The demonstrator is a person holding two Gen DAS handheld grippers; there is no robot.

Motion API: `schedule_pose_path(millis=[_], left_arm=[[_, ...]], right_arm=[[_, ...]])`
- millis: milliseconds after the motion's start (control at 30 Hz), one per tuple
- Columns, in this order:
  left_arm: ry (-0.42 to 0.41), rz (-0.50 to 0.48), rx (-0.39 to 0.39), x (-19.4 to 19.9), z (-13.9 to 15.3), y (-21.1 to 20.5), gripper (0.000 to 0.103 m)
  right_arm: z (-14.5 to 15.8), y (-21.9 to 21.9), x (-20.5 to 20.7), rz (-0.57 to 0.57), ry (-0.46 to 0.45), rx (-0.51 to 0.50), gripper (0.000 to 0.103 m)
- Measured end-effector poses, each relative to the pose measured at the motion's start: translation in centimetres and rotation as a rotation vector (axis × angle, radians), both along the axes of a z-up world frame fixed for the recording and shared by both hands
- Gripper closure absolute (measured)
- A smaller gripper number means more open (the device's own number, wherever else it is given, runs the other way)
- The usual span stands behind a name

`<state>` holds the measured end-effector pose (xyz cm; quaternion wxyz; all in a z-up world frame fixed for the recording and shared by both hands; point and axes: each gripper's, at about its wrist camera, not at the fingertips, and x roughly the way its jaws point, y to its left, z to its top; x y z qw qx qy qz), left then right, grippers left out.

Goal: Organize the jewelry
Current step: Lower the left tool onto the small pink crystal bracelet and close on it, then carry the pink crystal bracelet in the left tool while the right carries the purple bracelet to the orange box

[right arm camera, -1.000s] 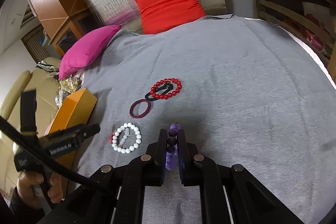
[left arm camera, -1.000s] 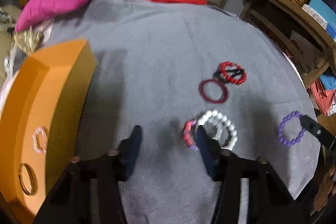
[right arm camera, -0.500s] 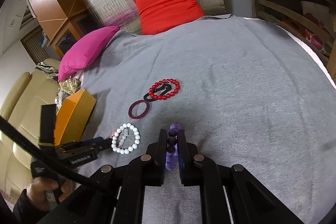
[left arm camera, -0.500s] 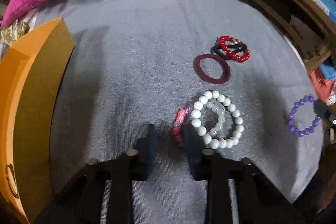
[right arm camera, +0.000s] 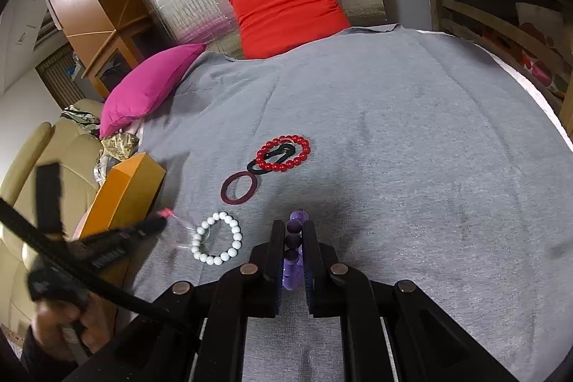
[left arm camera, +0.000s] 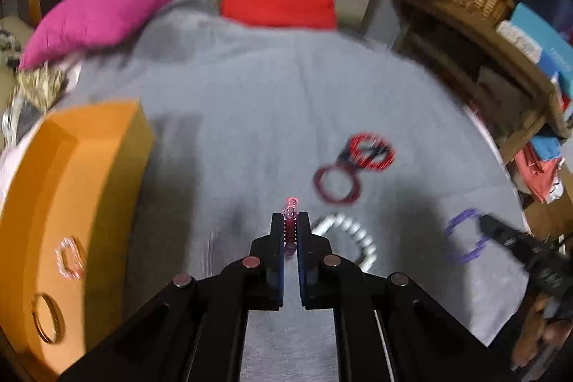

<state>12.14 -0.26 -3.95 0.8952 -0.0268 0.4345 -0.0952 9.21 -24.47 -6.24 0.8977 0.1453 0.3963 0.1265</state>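
while purple bracelet [right arm camera: 294, 235] sits clamped between right fingers [right arm camera: 311, 238], left fingers [left arm camera: 276, 235] pinch pink bracelet [left arm camera: 290, 221]

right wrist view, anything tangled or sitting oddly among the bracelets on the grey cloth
Yes: the red bead bracelet lies overlapping a black ring, so the two look interlinked. The dark red ring and white bead bracelet lie flat and separate.
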Motion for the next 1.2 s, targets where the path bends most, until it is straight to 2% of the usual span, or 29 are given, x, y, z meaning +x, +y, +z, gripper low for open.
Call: schedule_pose_path(millis=[233, 500, 633, 833, 1200], left_arm=[[-0.049, -0.04, -0.021, -0.7, 2.2, -1.0, 0.097], [-0.052, -0.038, -0.018, -3.1, 1.7, -2.2, 0.097], [-0.052, -0.039, -0.042, -4.1, 1.7, -2.1, 0.097], [-0.063, -0.02, -0.069, -5.4, 2.3, -0.7, 0.097], [-0.081, 0.084, -0.05, -6.9, 2.9, 3.3, 0.096]], right_arm=[[1.0, 0.5, -0.4, 0.015, -0.023, 0.002, 0.093], [1.8, 0.8, -0.9, 0.025, -0.034, -0.014, 0.093], [2.3, 1.2, -1.6, 0.033, -0.046, -0.025, 0.093], [3.1, 2.2, -2.5, 0.053, -0.062, -0.026, 0.093], [4.6, 5.3, -2.8, 0.124, -0.085, -0.021, 0.093]])
